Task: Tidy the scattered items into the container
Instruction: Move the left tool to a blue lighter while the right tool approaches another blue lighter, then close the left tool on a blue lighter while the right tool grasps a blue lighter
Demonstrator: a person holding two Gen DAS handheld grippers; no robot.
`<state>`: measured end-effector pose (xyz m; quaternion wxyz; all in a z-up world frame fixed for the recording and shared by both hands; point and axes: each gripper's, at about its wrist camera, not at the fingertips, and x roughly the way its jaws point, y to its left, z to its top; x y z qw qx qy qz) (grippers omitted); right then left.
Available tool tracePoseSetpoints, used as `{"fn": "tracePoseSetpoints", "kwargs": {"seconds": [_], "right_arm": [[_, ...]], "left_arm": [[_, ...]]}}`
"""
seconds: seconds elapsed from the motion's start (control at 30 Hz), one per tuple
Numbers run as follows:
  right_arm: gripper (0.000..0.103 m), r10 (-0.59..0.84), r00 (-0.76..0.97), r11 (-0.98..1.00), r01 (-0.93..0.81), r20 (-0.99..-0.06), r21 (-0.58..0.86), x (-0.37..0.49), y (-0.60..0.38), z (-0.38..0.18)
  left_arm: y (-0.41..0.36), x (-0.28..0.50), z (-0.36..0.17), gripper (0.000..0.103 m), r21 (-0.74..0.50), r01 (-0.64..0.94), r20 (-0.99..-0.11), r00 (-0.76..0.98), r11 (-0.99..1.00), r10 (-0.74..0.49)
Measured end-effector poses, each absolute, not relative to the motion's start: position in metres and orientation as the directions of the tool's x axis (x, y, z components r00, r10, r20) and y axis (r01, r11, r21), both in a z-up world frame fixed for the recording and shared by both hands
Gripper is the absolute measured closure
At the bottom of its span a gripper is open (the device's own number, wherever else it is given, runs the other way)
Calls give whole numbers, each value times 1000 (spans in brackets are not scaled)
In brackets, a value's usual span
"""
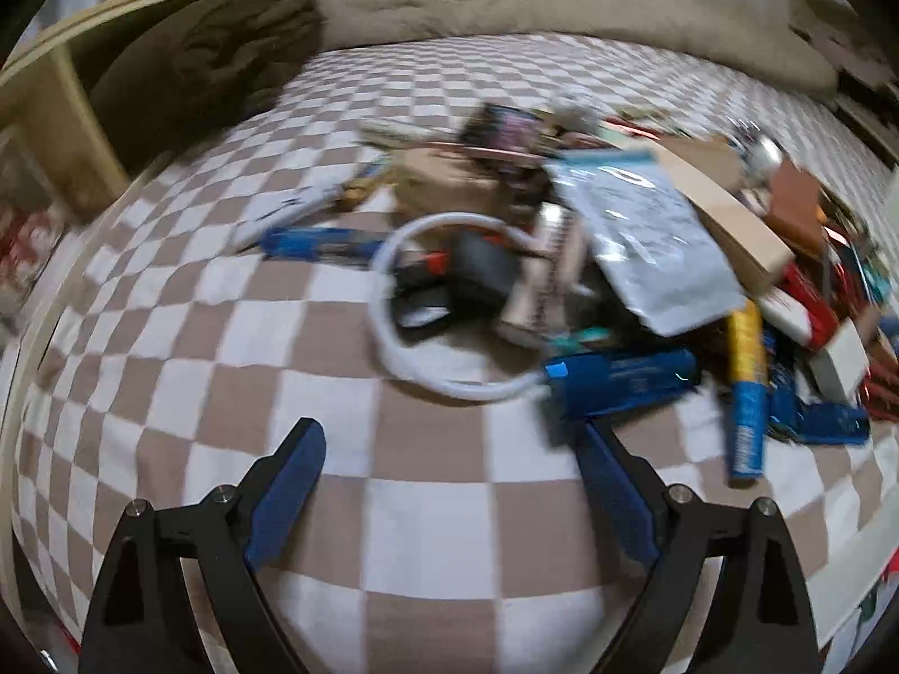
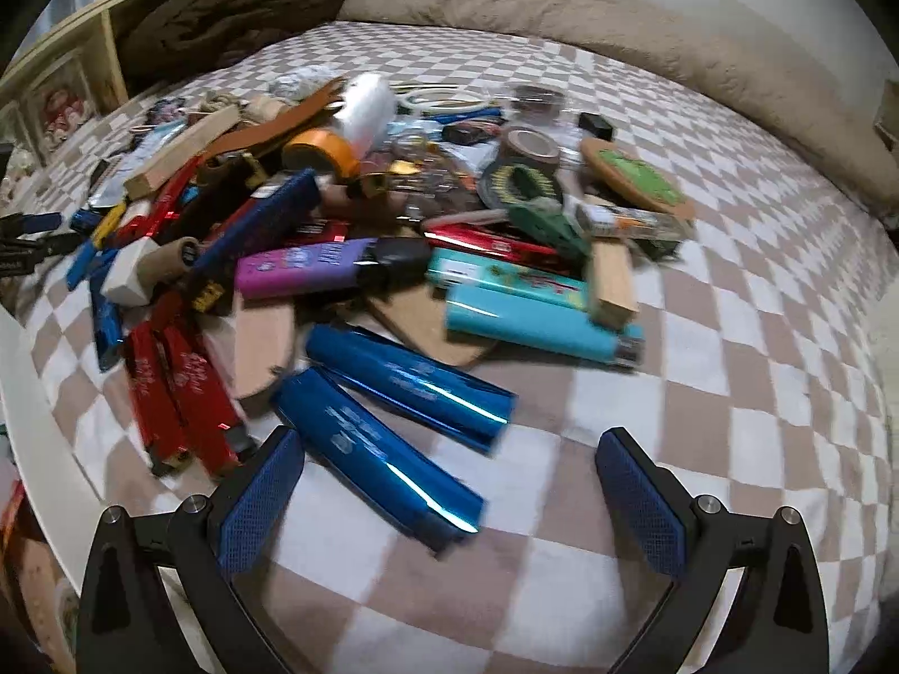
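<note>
- Surface: a bed covered by a brown-and-white checked blanket (image 2: 702, 393), with a beige plush quilt (image 2: 618, 22) bunched along its far edge.
- Task items: a large heap of scattered small goods (image 2: 393, 196) lies on the blanket, spread wide across the middle of the right wrist view.
- Nearest items, right wrist view: two shiny blue foil-wrapped oblong packs, one (image 2: 376, 458) just ahead of the left finger, the other (image 2: 410, 379) beside it; further in, a turquoise lighter-shaped case (image 2: 539, 326), a purple oblong case (image 2: 303, 269), red foil packs (image 2: 180, 387), an orange tape roll (image 2: 323, 151) and a round cork coaster with green print (image 2: 635, 177).
- Left wrist view (blurred by motion): a white looped cable (image 1: 393, 303) rests at the heap's near edge, with a silver-grey flat pouch (image 1: 646, 236) and a yellow-and-blue tube (image 1: 744, 387) to its right.
- Left gripper (image 1: 449, 449): fingers spread wide, nothing between them, poised above bare blanket short of the cable.
- Right gripper (image 2: 449, 460): fingers spread wide, nothing pinched; the near blue pack lies partly between them but untouched as far as can be seen.
- Container: not identifiable in either view; its location cannot be stated.
- Progress, as judged: the task appears at or near its start. The heap seems essentially whole and no item is in hand, so virtually all the collecting remains.
</note>
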<state>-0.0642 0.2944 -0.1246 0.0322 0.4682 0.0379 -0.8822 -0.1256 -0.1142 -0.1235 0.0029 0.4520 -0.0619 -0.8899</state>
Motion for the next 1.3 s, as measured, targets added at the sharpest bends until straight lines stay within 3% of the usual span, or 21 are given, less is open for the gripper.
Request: {"fn": "tracePoseSetpoints", "kwargs": {"seconds": [0.23, 0.33, 0.7, 1.07, 1.3], "right_arm": [[0, 77, -569, -992, -125, -818, -6, -55, 341, -126], [0, 86, -578, -979, -200, -811, 39, -50, 361, -128], [0, 94, -584, -977, -208, -807, 37, -50, 361, -135], [0, 98, -584, -977, -209, -806, 32, -49, 361, -134], [0, 98, -584, -978, -208, -806, 32, -47, 360, -134]], "left_arm": [[-117, -119, -123, 10, 124, 2, -763, -639, -992, -96], [-116, -116, -119, 12, 63, -38, -761, -648, -997, -23], [-118, -92, -93, 12, -5, -93, -715, -696, -996, 69], [-55, -130, -124, 12, 177, -271, -801, -599, -946, 22], [-34, -147, -121, 12, 171, -347, -812, -579, -922, 67]]}}
